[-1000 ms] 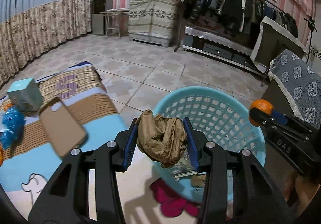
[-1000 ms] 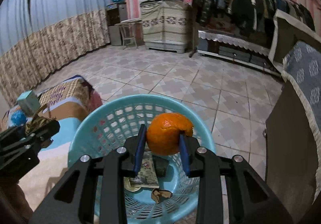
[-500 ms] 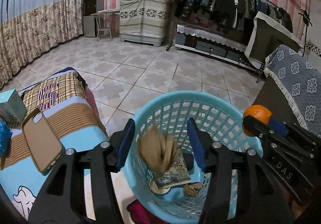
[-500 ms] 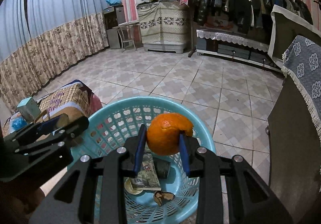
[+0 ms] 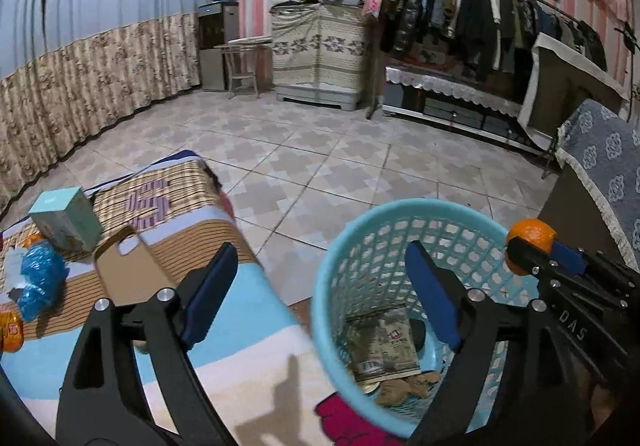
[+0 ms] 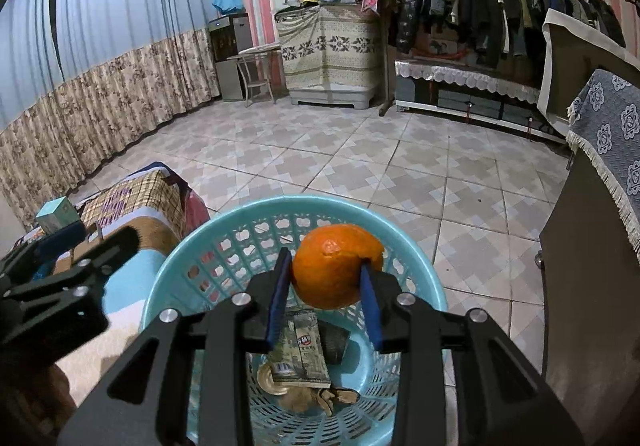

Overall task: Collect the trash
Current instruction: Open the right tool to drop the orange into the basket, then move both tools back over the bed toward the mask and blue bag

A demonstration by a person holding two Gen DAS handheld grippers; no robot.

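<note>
We see our left gripper empty, its jaws just opened wide. Our right gripper (angled downward) clamps an orange peel.

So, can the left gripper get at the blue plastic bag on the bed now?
Probably yes. The left gripper is open and empty, and the blue plastic bag lies uncovered on the bed, to its left, with nothing between them.

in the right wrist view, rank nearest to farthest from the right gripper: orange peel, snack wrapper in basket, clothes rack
1. orange peel, clamped in the right gripper.
2. snack wrapper, below, on the basket floor.
3. clothes rack, along the far wall.
</note>
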